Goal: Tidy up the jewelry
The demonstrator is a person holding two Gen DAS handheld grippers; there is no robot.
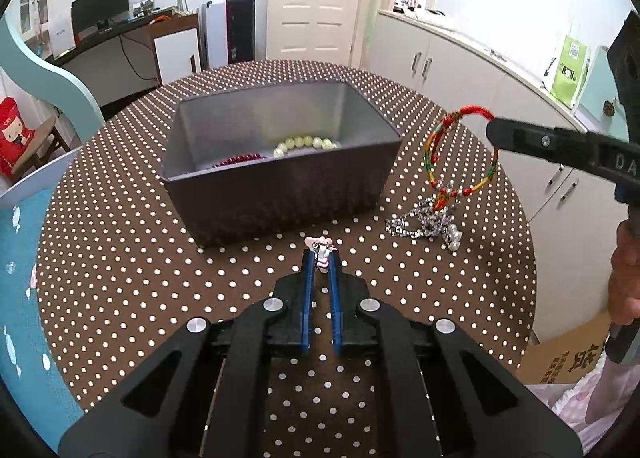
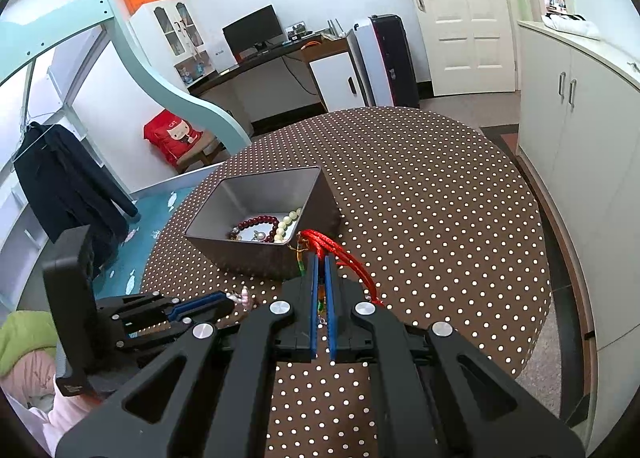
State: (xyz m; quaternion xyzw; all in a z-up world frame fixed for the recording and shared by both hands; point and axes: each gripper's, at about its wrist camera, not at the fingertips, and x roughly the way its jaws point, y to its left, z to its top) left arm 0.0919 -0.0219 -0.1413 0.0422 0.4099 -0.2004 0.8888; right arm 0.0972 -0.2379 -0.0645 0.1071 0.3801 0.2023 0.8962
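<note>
left tongs: pressed together on a small pink clip, pinched at the tips of the blue pads. the clip sits low over the table, just near of the box's near wall. in the right wrist view the same tongs enter from the left edge, with the clip at their tip.

box: grey, rectangular, open at the top, standing at the middle of the table. inside, on the floor of the box, lie a dark red bead bracelet on the left and a pale green bead bracelet to its right. the right wrist view shows the box from its right corner, with the red beads, the pale beads and some smaller pieces too small to identify.

chain: a silver heap with a pearl-like end, lying on the table to the right of the box, apart from it.

cord bracelet: a red and multicolour loop with small beads, hanging in the air above the chain, its lower charm reaching down to the heap.

right tongs: pressed together on the top of the cord bracelet, entering from the right edge. in their own view the tongs pinch the red cord between the blue pads, beside the near right corner of the box.
</note>
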